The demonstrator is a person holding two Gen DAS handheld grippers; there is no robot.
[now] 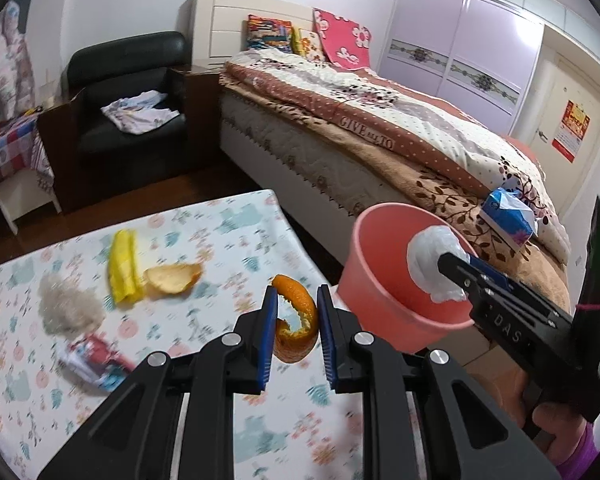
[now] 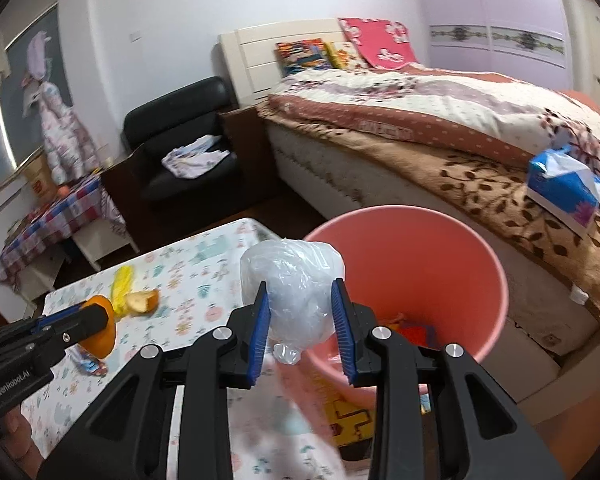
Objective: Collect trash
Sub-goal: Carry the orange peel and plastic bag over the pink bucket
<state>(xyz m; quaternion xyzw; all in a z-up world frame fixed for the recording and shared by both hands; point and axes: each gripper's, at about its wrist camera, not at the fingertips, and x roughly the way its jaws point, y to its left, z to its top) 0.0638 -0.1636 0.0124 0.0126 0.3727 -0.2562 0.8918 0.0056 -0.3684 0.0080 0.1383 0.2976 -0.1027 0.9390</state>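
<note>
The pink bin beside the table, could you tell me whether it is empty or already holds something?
Not empty: the pink bin shows colourful scraps at its bottom in the right wrist view.

The quilt [image 1: 364, 128] on the bed reads "GIVE ... TO" (middle letters unclear). "DAS" marks the right tongs [image 1: 436, 280], and "GenRobot.AI" marks the left tongs [image 2: 100, 316].

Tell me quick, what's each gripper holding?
Left gripper: shut on the orange peel.
Right gripper: shut on the crumpled plastic bag, by the pink bin.
</note>
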